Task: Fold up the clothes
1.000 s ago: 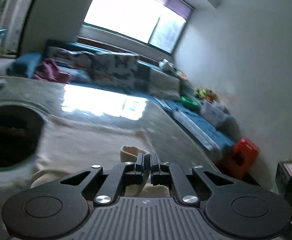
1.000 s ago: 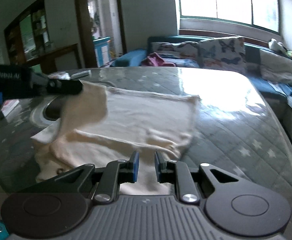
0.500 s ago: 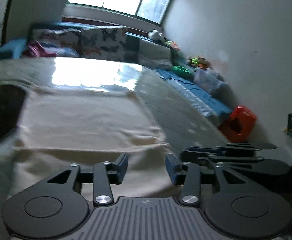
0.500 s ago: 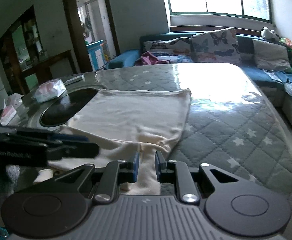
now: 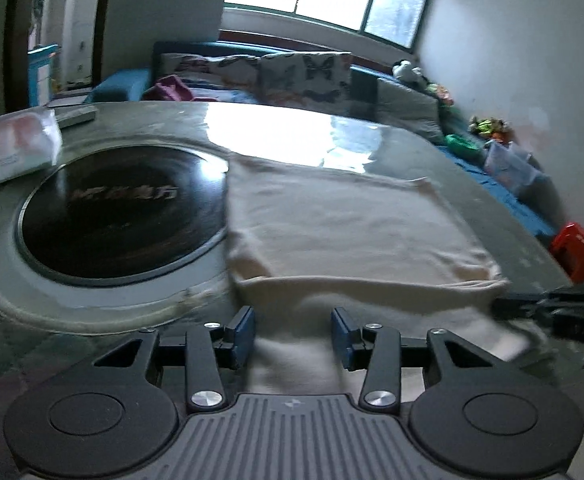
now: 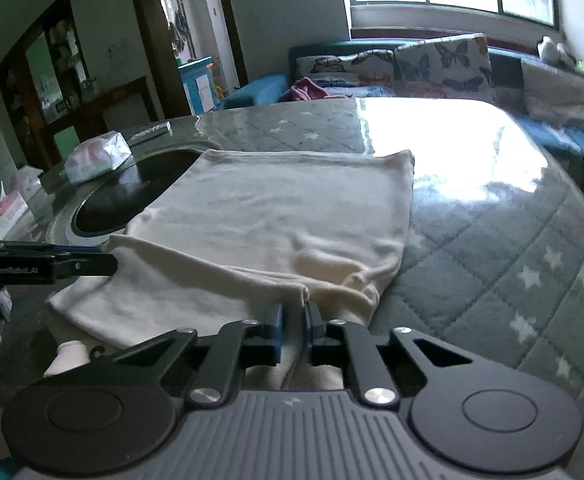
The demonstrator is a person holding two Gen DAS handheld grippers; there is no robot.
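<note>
Two grippers work a cream garment point(image 6: 276, 208): right gripper point(image 6: 293, 328) jaws pinch its near fold; left gripper point(image 5: 292, 334) jaws, just narrowing, stand apart above cloth.

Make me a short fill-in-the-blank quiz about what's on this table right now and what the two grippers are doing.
1. The cream garment lies partly over the round ____ glass plate set in the table.
2. The right gripper is ____ on the garment's near edge.
3. The left gripper has its jaws ____, with cloth below them.
4. The cushions behind the table carry ____ prints.

Missing words: black; shut; open; butterfly
</note>
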